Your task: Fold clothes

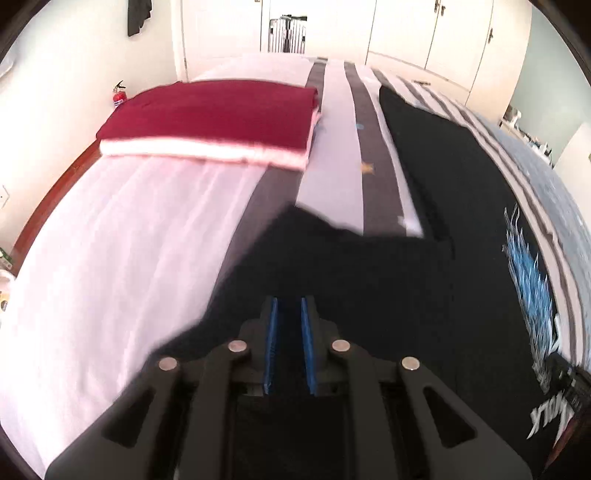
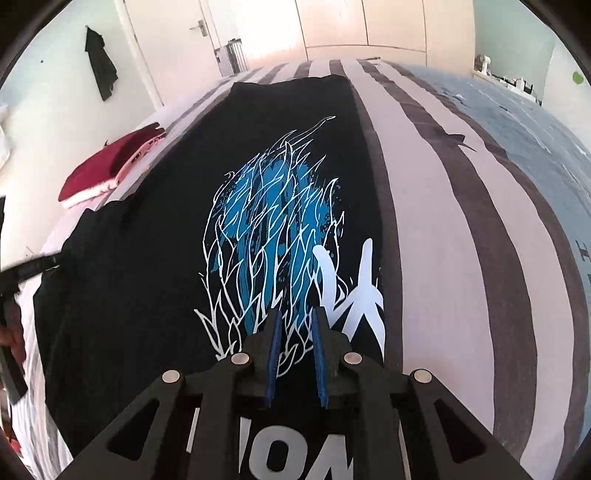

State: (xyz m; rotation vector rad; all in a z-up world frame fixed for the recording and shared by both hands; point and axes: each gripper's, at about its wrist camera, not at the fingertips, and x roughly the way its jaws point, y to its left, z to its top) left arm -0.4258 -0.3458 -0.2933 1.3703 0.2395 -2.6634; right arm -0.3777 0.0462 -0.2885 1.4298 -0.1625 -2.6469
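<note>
Black T-shirt (image 2: 147, 258) lies spread on the bed (image 2: 461, 240), print side up: blue-and-white flame-like graphic (image 2: 273, 229) with white lettering near me. It runs lengthwise over the striped bedcover.

My left hand-held gripper (image 1: 290, 306) sits low over the shirt's left edge, where a sleeve or corner (image 1: 314, 225) is bunched against the grey stripe. Blue pads (image 1: 273, 332) stand a narrow gap apart; dark fabric shows between them, but I cannot tell whether they are pinching it.

My right hand-held gripper (image 2: 295, 317) is over the lower part of the print, pads (image 2: 275, 350) slightly parted, nothing visibly clamped.

Further left on the bed, well apart from the shirt: a folded stack (image 1: 207, 122), dark red on top of pale pink. White wardrobe doors (image 1: 424, 33) behind the bed.
</note>
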